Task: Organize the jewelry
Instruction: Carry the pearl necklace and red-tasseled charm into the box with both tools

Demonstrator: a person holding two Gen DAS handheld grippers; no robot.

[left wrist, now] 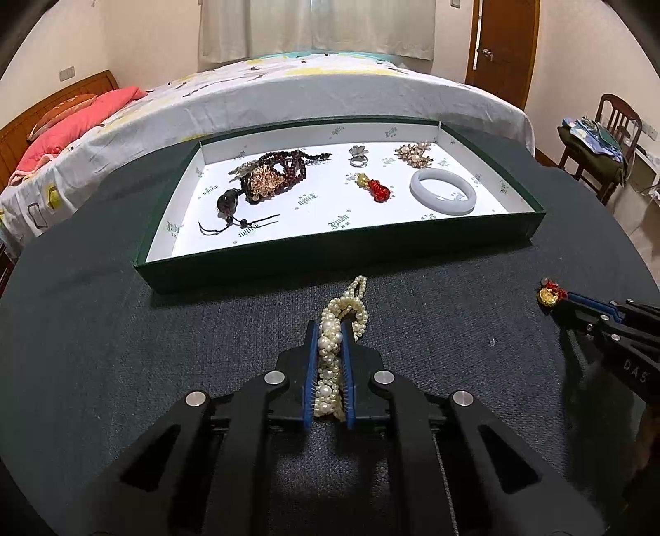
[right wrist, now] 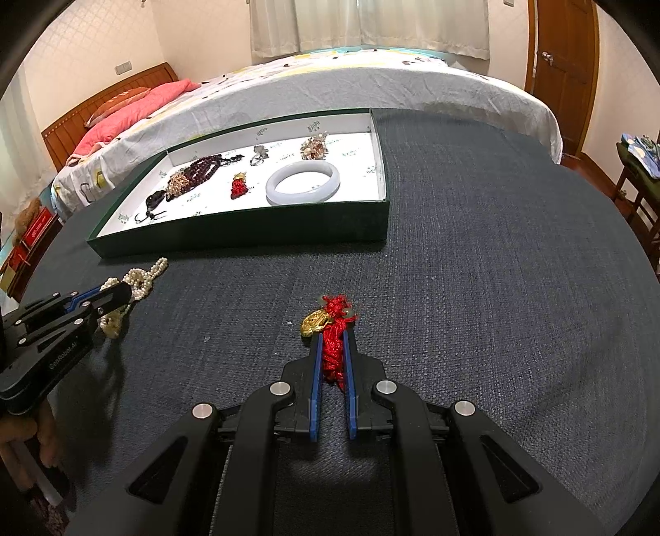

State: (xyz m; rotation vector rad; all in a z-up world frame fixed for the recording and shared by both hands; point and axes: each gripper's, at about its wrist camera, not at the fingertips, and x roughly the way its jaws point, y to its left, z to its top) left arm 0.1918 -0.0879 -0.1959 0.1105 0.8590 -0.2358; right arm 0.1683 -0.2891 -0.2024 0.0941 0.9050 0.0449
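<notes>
We had the pearl piece (left wrist: 336,350) pinched in the left gripper (left wrist: 330,330) and the red-and-gold charm (right wrist: 330,330) in the right gripper (right wrist: 333,338), both on the cloth, probably bound for the tray (left wrist: 288,272) ahead.

Beyond the dark tabletop (right wrist: 474,255): bed (left wrist: 288,90) with pink pillow (left wrist: 78,119), white curtains (left wrist: 317,29), wooden door (left wrist: 501,45), chair (left wrist: 614,123).

Left gripper (left wrist: 330,330): low over the table, fingers closed on a pearl piece (left wrist: 336,330). Right gripper (right wrist: 333,336): low, level, fingers clamped on a red tassel charm (right wrist: 332,330).
</notes>
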